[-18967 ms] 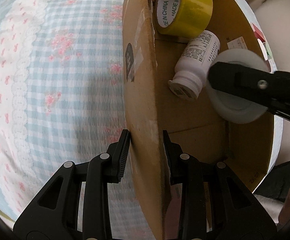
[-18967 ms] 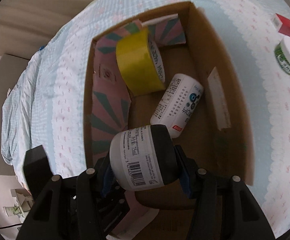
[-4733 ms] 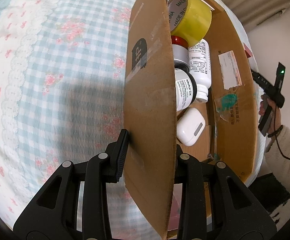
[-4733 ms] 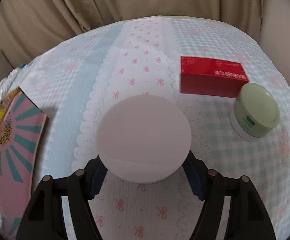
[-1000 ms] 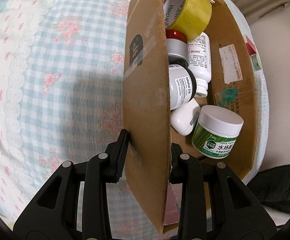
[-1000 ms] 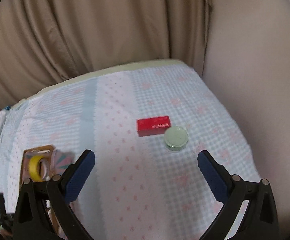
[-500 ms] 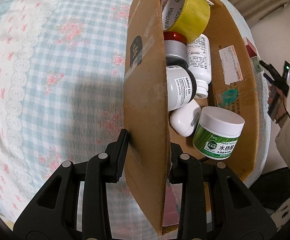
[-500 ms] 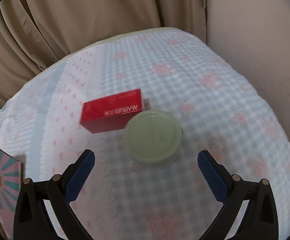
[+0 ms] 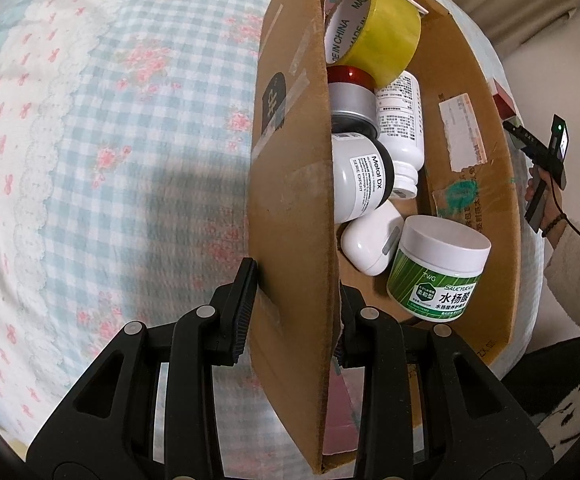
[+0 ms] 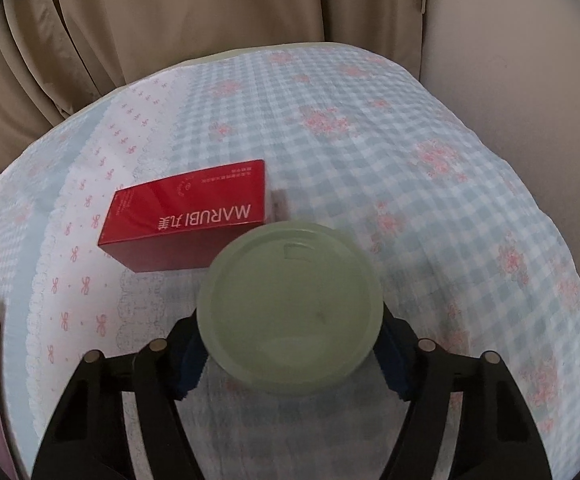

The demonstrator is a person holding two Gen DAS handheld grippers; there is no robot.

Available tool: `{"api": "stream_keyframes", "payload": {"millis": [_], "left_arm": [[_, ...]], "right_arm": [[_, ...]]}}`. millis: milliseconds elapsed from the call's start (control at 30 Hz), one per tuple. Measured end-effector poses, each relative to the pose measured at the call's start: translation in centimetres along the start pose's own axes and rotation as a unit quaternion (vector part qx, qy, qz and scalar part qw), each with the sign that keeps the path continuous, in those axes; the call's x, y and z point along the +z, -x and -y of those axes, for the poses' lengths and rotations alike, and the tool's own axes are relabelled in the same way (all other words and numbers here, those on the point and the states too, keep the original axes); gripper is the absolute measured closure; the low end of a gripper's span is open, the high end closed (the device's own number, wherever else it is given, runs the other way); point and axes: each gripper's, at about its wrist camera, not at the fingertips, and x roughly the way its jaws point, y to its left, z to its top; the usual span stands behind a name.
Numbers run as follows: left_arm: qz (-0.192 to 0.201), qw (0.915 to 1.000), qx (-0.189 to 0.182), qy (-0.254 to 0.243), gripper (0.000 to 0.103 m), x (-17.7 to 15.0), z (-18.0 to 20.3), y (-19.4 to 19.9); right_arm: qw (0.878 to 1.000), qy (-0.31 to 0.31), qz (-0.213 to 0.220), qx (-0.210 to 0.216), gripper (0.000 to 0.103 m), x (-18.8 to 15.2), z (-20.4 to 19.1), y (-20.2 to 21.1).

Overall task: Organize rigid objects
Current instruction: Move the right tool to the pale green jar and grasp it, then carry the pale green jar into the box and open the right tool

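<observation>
The left gripper point(image 9: 291, 312) pinches the near wall of one cardboard box point(image 9: 290, 184) holding six items. The right gripper point(image 10: 288, 350) pinches one pale green jar point(image 10: 290, 310) on the bedspread point(image 10: 429, 200), beside one red carton point(image 10: 188, 216).

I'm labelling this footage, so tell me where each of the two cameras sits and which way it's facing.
Left wrist: on the left gripper, looking along its fingers clamped on the cardboard box wall; the right hand shows far right.
Right wrist: on the right gripper, looking down at the green-lidded jar and red box.
Shared: the checked bedspread.
</observation>
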Motion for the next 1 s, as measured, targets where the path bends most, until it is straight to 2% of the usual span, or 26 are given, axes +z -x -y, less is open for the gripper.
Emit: {"api": "stream_keyframes", "payload": {"millis": [267,433,700,1000], "left_arm": [[-0.001,1.0000,-0.002,-0.001,0.075,-0.2,-0.3,0.0],[0.000,1.0000,-0.004,0.004,0.075,-0.1,-0.4,0.1],[-0.019,0.9992,0.024,-0.024,0.075,0.5,0.8,-0.1],[-0.035,0.9981,0.028,-0.041,0.075,1.3,1.7,-0.4]], "right_arm": [[1.000,-0.003,-0.005,-0.002,0.036,0.2,0.1,0.1],[1.000,-0.017,0.003,-0.005,0.036,0.8,-0.3,2.3],[0.998,-0.049,0.026,0.012,0.036,2.2,-2.7,10.6],[0.998,-0.040,0.037,0.033,0.036,3.2,-9.5,21.6]]}}
